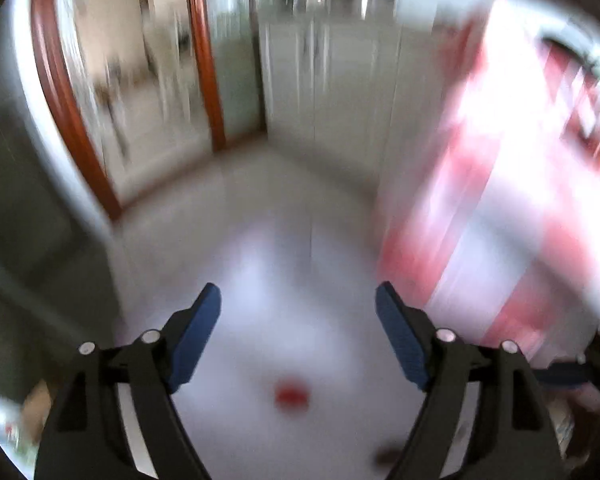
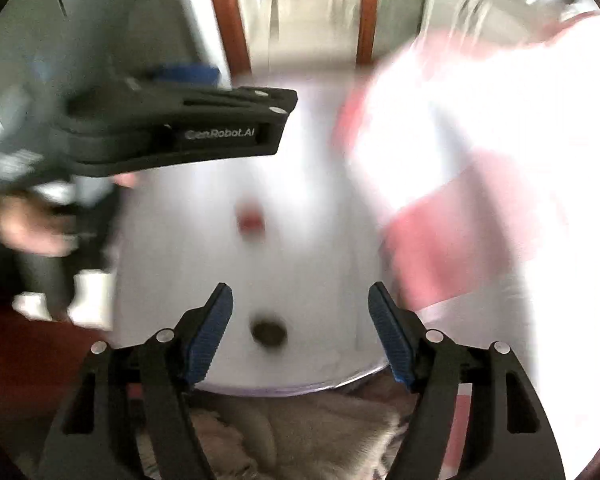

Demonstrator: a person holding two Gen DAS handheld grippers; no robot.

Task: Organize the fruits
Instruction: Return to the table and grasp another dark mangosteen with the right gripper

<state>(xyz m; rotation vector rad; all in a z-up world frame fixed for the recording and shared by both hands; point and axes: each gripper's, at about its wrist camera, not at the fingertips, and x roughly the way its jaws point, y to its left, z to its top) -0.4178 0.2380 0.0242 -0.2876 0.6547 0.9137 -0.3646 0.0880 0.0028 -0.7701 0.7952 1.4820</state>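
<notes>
Both views are badly blurred. A small red fruit (image 1: pixel 291 396) lies on the white round table (image 1: pixel 260 280), below and between the fingers of my left gripper (image 1: pixel 298 288), which stands open and holds nothing. A dark round fruit (image 1: pixel 384 456) peeks out beside that gripper's right finger. In the right wrist view the dark fruit (image 2: pixel 268 332) lies on the table (image 2: pixel 300 184) just below my right gripper (image 2: pixel 300 288), also open and empty. The red fruit (image 2: pixel 251 220) lies farther off. The left tool's black body (image 2: pixel 180 136) hangs above the table at the left, held by a hand (image 2: pixel 32 224).
A red-and-white cloth (image 1: pixel 500 200) fills the right side, also seen as red-and-white cloth (image 2: pixel 480 180). Beige furry fabric (image 2: pixel 300 432) lies under the table's near rim. A wooden door frame (image 1: pixel 208 60) and white cabinets (image 1: pixel 332 80) stand behind.
</notes>
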